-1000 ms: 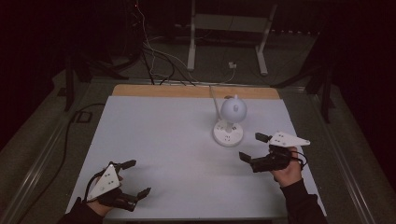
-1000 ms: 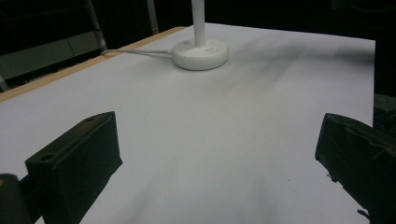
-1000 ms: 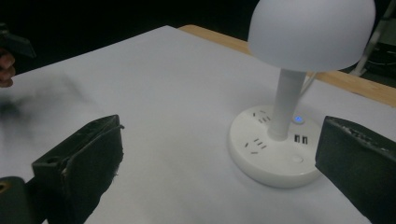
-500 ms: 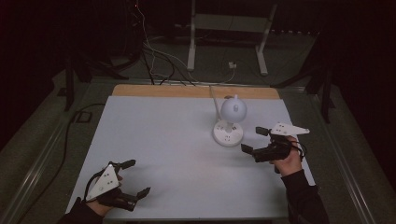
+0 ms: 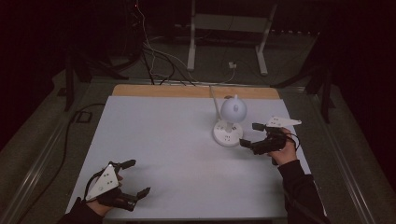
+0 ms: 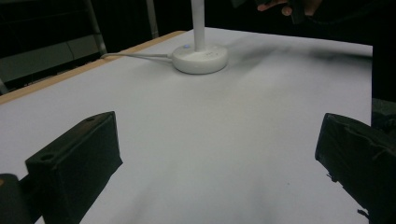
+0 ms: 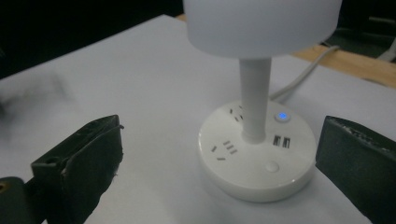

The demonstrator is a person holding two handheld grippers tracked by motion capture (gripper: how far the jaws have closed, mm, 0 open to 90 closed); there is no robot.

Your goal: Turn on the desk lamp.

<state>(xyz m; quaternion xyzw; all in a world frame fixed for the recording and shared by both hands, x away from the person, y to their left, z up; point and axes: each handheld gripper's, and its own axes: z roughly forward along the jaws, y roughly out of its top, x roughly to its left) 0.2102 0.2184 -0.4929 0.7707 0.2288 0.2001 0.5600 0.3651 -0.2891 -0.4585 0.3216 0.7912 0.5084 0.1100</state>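
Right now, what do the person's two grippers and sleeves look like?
Both grippers are black, each with two blocky black jaws. The left gripper and the right gripper each carry a pale grey three-cornered plate with small dark dots on top. A thin black cable loops from each. The person's sleeves are dark.

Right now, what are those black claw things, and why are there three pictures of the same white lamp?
Those are grippers, two-jaw tools a person holds, one in each hand. The high view looks down on the white table: the left gripper sits near the front edge, and the right gripper is close to the desk lamp. The other two pictures come from cameras riding on each gripper, looking between its black jaws. Both grippers are open and hold nothing. The lamp's round base has sockets, a small blue light and a white cord.
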